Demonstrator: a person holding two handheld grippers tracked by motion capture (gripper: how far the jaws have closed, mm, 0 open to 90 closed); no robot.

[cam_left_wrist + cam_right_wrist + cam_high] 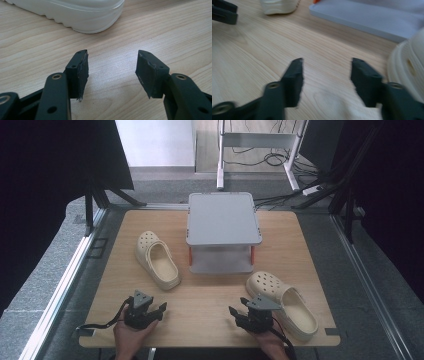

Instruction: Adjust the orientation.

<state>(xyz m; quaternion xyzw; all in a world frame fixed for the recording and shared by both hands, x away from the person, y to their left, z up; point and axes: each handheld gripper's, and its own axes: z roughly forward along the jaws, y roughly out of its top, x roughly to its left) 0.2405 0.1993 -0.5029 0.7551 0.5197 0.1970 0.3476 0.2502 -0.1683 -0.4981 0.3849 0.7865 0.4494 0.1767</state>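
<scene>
Two cream clogs lie on the wooden table (210,295). One clog (156,259) sits left of centre, its heel (75,13) just ahead of my left gripper (112,66), which stands open over bare wood. In the high view that left gripper (156,311) is near the front edge. The other clog (282,303) lies at the front right, its toe (409,65) close beside my right gripper (327,72), open with nothing between the jaws. From above, the right gripper (239,312) sits just left of that clog.
A grey two-tier shelf (223,217) with orange posts stands at the table's back centre; its lower tray (367,17) lies ahead of the right gripper. A white desk frame (260,140) and cables are on the floor beyond. Dark curtains flank both sides.
</scene>
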